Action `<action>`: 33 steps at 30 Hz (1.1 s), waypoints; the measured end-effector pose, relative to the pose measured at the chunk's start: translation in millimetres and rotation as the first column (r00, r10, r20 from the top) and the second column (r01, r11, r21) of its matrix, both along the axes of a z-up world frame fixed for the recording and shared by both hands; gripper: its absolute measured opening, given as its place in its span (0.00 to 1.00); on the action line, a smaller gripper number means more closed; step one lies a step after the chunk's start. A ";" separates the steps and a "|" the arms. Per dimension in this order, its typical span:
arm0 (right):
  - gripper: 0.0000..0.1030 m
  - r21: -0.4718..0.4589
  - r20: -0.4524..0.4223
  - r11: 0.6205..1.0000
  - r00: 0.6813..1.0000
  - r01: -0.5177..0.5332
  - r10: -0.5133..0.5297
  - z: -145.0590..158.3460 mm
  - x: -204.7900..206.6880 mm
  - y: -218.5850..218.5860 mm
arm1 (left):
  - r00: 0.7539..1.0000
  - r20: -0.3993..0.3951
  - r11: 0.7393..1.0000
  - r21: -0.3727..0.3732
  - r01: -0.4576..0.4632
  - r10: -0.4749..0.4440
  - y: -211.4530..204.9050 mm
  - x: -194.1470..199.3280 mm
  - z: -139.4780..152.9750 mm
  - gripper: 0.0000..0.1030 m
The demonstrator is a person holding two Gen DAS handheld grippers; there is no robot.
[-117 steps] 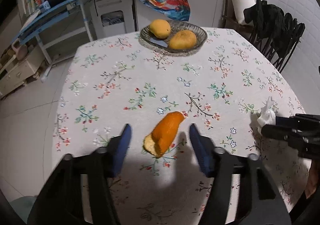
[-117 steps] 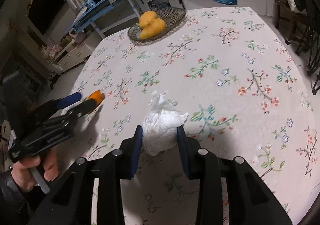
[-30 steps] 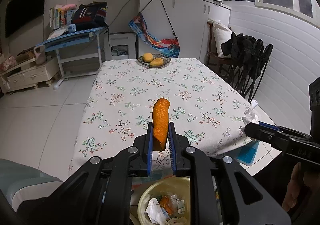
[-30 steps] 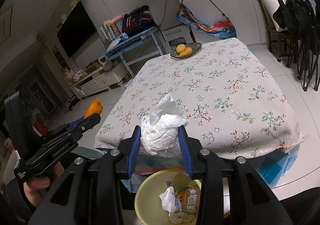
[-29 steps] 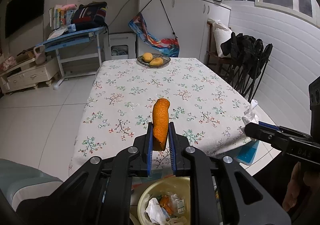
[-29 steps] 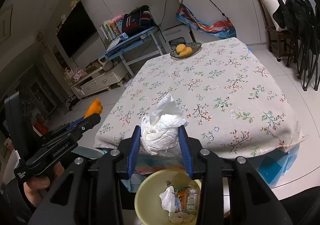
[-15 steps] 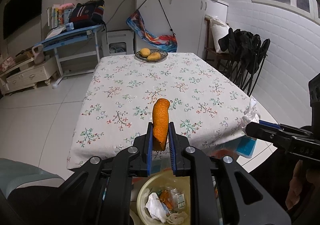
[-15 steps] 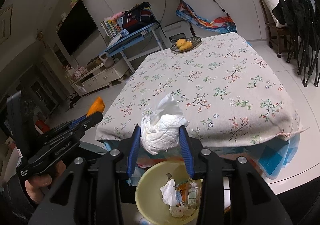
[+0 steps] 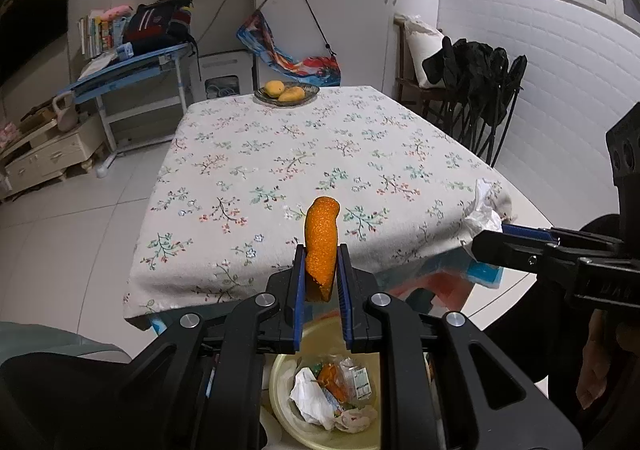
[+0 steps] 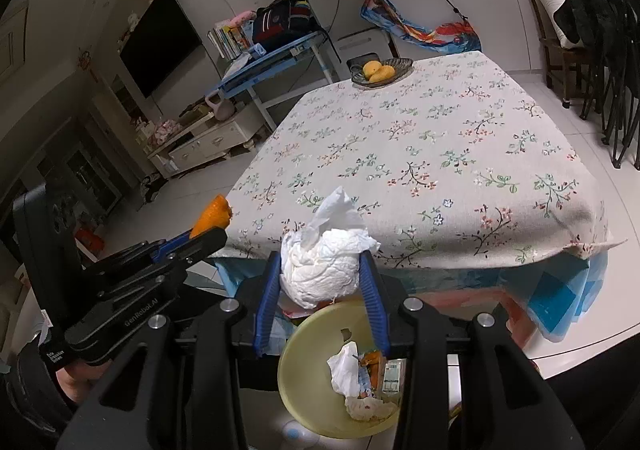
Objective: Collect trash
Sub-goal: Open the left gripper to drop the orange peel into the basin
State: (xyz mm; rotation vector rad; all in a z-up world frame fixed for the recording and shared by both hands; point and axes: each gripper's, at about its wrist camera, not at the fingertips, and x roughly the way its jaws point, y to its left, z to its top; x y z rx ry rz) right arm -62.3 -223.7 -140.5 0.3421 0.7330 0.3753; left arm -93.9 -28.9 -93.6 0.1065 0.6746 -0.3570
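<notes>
Orange peel [image 9: 321, 246] and tissue wad [image 10: 322, 268]: off the tabletop [image 9: 320, 154], now lifted above yellow bin [image 10: 308, 362].

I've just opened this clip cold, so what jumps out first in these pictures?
An orange peel stands pinched in the left hand-held gripper, and a crumpled white tissue sits clamped in the right hand-held gripper. Both hang above a yellow bin already holding scraps, just off the near edge of the floral-clothed table.

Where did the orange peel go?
The orange peel is pinched upright in the left gripper, centre of the left wrist view, just off the near table edge and above the yellow bin of trash.
</notes>
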 end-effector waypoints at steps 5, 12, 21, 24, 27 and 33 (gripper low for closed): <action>0.39 0.003 -0.008 1.000 1.000 -0.001 0.001 -1.0 -1.9 0.5 | 1.000 -0.008 1.000 0.014 0.016 -0.016 -3.0 -3.3 -3.9 0.13; 0.39 0.004 -0.018 1.000 1.000 -0.006 0.006 -2.6 -3.0 0.3 | 0.999 -0.026 0.999 0.036 0.039 -0.038 -4.0 -7.4 -10.2 0.13; 0.40 0.002 -0.030 1.000 0.999 -0.011 0.011 -2.5 -3.5 3.1 | 0.991 -0.081 0.989 0.089 0.114 -0.107 -12.0 -12.6 -24.2 0.13; 0.40 0.001 -0.034 1.000 0.999 -0.014 0.014 -2.7 -3.5 3.9 | 0.988 -0.094 0.986 0.104 0.133 -0.123 -14.4 -14.2 -28.0 0.13; 0.40 0.001 -0.034 1.000 0.999 -0.014 0.014 -2.5 -3.4 4.0 | 0.984 -0.112 0.981 0.122 0.154 -0.141 -17.0 -15.9 -32.3 0.13; 0.41 0.005 -0.039 1.000 0.999 -0.009 0.010 -2.9 -3.9 3.4 | 0.966 -0.183 0.963 0.166 0.211 -0.180 -24.3 -18.4 -47.5 0.13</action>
